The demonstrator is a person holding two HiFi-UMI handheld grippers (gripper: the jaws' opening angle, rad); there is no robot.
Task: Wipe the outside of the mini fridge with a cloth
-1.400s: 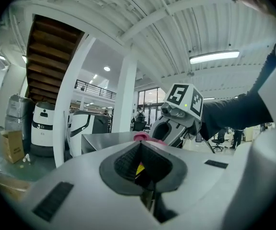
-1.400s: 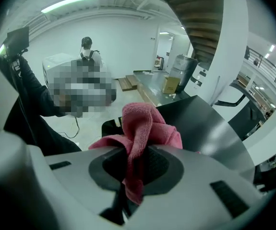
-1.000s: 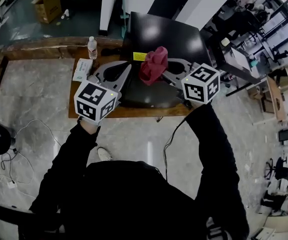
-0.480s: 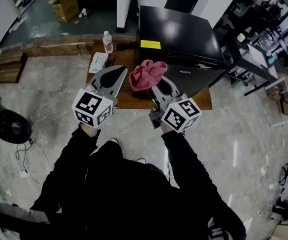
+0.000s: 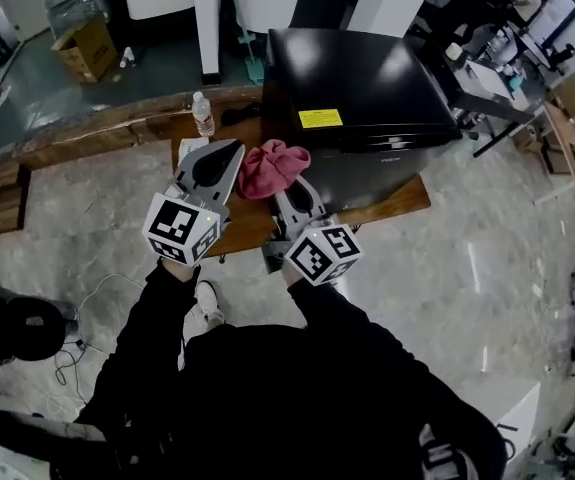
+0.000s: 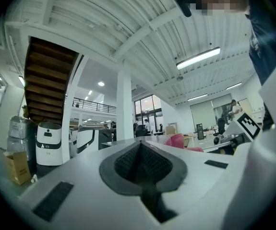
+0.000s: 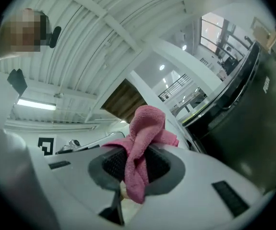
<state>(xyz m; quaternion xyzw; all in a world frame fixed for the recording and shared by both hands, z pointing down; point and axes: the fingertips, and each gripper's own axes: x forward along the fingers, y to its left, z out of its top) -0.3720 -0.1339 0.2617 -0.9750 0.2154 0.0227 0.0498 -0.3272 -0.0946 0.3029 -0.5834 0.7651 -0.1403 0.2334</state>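
Now, from the bottle [image 5: 203, 114] at left, your left gripper [image 5: 225, 156] has its jaws pressed together on nothing, your right gripper [image 5: 285, 190] pinches the cloth [image 5: 270, 166], and the fridge [image 5: 367, 88] stands just right of the cloth.

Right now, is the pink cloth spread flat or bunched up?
Bunched up: the cloth sticks up in crumpled folds, pinched between the jaws of the right gripper.

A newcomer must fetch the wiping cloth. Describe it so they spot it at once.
Find the black mini fridge on the low wooden platform. Beside it, the cloth is bunched in the right tongs. It is the only pink, soft thing there; the left tongs are empty.
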